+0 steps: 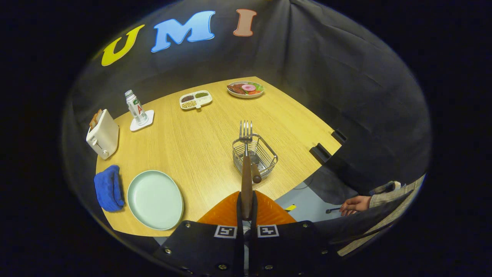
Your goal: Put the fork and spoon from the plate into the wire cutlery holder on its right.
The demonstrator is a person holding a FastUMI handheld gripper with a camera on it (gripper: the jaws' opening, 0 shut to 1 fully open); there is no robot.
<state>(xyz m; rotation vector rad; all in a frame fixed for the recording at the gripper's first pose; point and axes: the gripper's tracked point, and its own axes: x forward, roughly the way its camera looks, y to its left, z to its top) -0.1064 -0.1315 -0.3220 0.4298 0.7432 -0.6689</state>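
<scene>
Wooden table (200,138): gripper (246,206) clamps one fork (246,161) (tines up).

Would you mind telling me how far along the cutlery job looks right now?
Roughly halfway or more. The plate is bare, and a wooden handle, probably the spoon's, already leans in the wire cutlery holder. In hand: the gripper has its jaws shut on the fork, tines pointing away, over the holder. What is left is lowering the fork into the holder and letting go.
</scene>
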